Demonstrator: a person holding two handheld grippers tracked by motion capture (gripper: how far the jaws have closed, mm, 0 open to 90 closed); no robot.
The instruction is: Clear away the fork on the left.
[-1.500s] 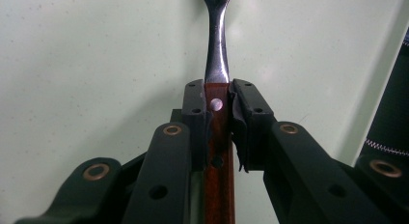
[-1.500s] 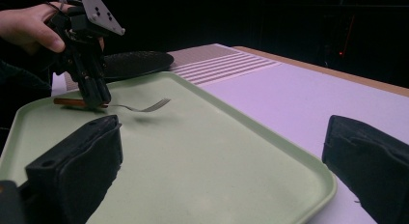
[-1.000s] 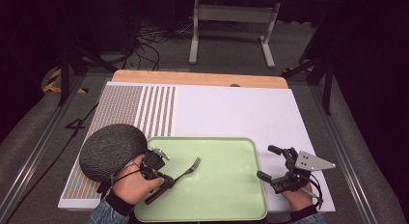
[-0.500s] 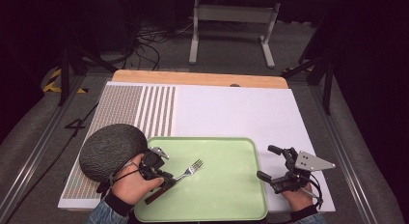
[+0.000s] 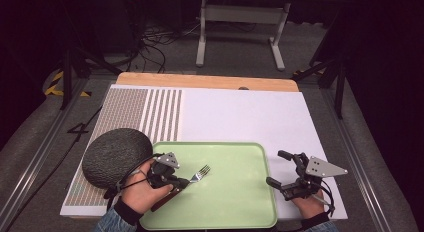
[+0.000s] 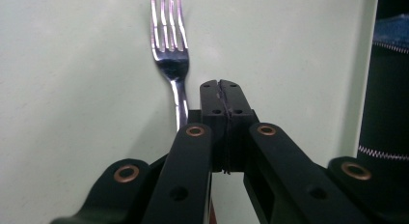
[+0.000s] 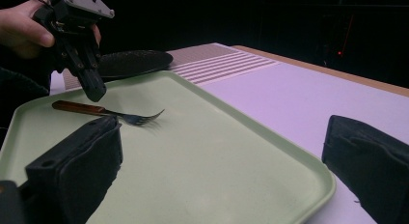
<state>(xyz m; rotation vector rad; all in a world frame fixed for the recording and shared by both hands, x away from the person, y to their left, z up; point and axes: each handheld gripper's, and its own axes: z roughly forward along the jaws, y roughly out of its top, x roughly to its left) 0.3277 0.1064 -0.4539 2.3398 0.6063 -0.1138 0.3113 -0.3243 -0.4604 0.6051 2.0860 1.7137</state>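
A fork [image 5: 192, 178] with a brown wooden handle lies flat on a pale green tray [image 5: 235, 202], in the tray's left half, its tines pointing toward the middle of the tray and its handle running back toward the person's left hand [image 5: 142, 192]. The left gripper [image 5: 181, 182] hangs just above the fork's handle end; in the left gripper view [image 6: 223, 86] its two black jaws have just been closing and now meet flush with nothing between them, while the fork [image 6: 171, 64] lies on the tray just to the left of the jaw tips, its neck passing under the left jaw arm. From the right gripper view the left gripper [image 7: 94, 91] points steeply down, its tip a little above the wooden handle of the fork [image 7: 108, 111], which rests on the tray [image 7: 217, 151] apart from the jaws. The right gripper [image 5: 286, 172] sits at the tray's right edge, on the white sheet [image 5: 240, 117] that covers the worktop, held by the right hand [image 5: 307, 204]; its jaws stand wide apart and empty, one over the tray's rim and the other over the sheet. A dark round woven mat [image 5: 117, 156] lies just left of the tray, touching its corner and partly over a striped patch of the sheet.
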